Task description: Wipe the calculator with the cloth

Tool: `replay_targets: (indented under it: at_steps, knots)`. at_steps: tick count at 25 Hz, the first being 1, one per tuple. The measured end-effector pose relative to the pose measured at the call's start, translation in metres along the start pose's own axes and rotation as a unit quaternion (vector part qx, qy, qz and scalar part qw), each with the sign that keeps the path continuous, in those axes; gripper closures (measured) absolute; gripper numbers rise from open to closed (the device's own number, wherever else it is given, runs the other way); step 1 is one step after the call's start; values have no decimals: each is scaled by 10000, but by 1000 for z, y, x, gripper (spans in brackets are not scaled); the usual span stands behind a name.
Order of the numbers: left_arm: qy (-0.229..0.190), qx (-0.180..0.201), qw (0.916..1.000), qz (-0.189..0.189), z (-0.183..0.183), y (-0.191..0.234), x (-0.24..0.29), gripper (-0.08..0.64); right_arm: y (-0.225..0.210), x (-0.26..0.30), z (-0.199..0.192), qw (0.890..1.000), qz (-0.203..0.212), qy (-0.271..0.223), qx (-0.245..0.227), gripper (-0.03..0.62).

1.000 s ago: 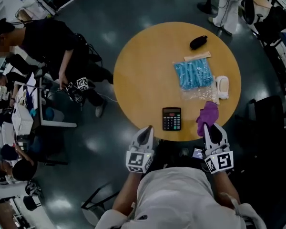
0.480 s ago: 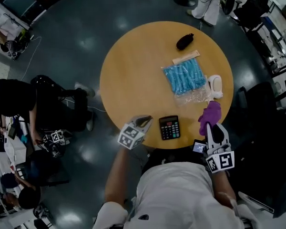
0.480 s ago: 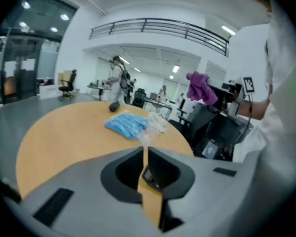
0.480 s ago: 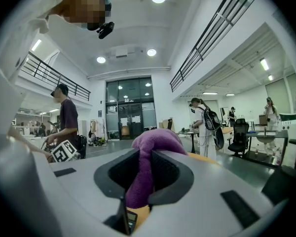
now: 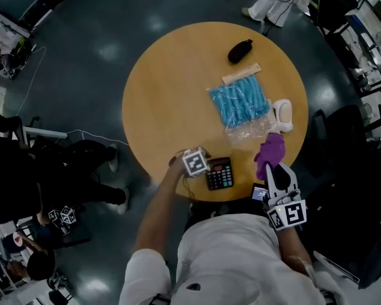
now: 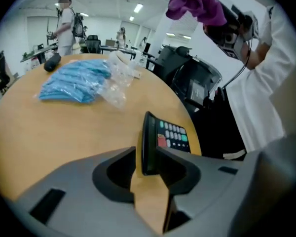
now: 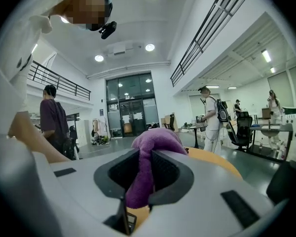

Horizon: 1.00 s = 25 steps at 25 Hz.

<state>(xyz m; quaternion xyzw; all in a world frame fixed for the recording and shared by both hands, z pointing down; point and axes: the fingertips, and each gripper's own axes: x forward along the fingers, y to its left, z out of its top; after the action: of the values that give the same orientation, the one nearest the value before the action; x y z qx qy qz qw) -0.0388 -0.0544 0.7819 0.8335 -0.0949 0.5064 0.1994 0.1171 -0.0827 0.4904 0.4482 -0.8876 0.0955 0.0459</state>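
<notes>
The black calculator (image 5: 221, 173) lies at the near edge of the round wooden table (image 5: 171, 94). My left gripper (image 5: 203, 170) points steeply down at its left edge. In the left gripper view the calculator (image 6: 171, 135) stands edge-on between the jaws of the left gripper (image 6: 145, 164), which are opening; a narrow gap shows on one side. My right gripper (image 5: 274, 169) hovers right of the calculator, shut on the purple cloth (image 5: 270, 150). In the right gripper view the cloth (image 7: 149, 154) bulges out above the right gripper (image 7: 140, 174). The cloth (image 6: 192, 4) also shows high in the left gripper view.
A clear bag of blue items (image 5: 238, 100), a wooden stick (image 5: 241, 75), a black pouch (image 5: 240, 51) and a white object (image 5: 282, 114) lie on the table's far right part. A small screen (image 5: 260, 192) sits by my right hand. People and chairs surround the table.
My left gripper came down from the table's near edge, rolled over, and now straddles the calculator's left edge with jaws apart. The right gripper drifted slightly, still holding the cloth.
</notes>
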Motion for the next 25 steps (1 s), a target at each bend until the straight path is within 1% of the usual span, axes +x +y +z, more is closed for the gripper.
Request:
replay_targets:
  at_steps: [2,4,6,8,10,12,14,16,17,18,20,21,22,23,25]
  knots:
    - [255,91,9995,-154,-3,-2,14,449,-6,2,-4,10000,15,45,56,522]
    - [404,81,9986,-329,-5,-5,21,449,-12,4,-6,9999,16,79,98,522]
    - [399,-115,9967,-694,-6,-15,22,451,-18,5,-8,9999,8,112,122,522]
    - [306,-308,9939,-1014,-5,-23,17,471,-23,6,-8,9998,14,125,128,522]
    - [58,-462,9907,-1275,-1,-29,8,490,-28,7,-9,9998,36,133,132,522]
    - [-328,-616,9862,-1503,5,-35,-4,512,-31,8,-11,9998,82,154,111,522]
    - [-629,-757,9824,-1587,5,-39,-18,515,-30,8,-13,9997,149,180,51,522]
    - [-957,-992,9776,-1590,6,-40,-37,517,-25,5,-12,9995,227,203,-25,522]
    - [-1207,-1173,9730,-1578,11,-39,-49,517,-24,4,-12,9994,279,212,-80,522]
    - [-1505,-1394,9658,-1585,19,-37,-60,517,-22,4,-13,9990,348,221,-167,522]
    - [-2028,-1810,9473,-1695,33,-38,-86,516,-14,9,-18,9969,566,253,-486,522]
    - [-2172,-1917,9410,-1748,38,-43,-99,515,-6,10,-23,9943,718,302,-725,522]
    - [-2240,-1952,9384,-1762,43,-49,-112,517,3,11,-28,9905,886,382,-984,522]
    - [-2258,-1947,9387,-1731,47,-54,-123,517,12,11,-33,9859,1049,473,-1216,522]
    - [-2195,-1916,9436,-1574,58,-57,-143,517,28,13,-38,9772,1321,582,-1559,522]
